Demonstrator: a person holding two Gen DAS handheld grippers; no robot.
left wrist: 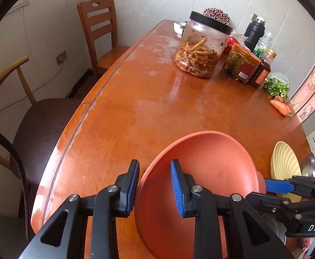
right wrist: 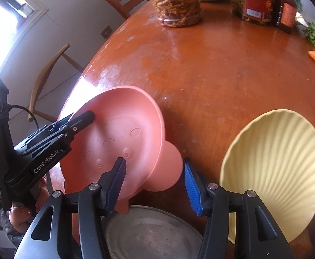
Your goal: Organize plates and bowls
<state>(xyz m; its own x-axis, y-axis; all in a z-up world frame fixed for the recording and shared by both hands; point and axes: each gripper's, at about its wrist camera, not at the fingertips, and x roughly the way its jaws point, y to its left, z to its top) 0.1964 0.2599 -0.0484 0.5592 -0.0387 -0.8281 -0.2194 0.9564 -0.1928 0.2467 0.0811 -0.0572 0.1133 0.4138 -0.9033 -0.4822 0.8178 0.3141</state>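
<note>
The left claw pinches the near rim of the pink bowl, tilting it up off the bench so it can be carried. The right claw stands spread astride the bowl's round ear, pads not pressing (a release, I judge). The cream ribbed plate lies just beside, a grey metal plate below.

A: The pink plate?
B: Matt, smooth plastic by its look, faint shapes moulded in. At its three o'clock the yellow bowl is ribbed, with a soft sheen.
A: And the table?
B: Glossy varnished wood, worn pale in patches. At six o'clock, a dull, scuffed metal dish.
</note>
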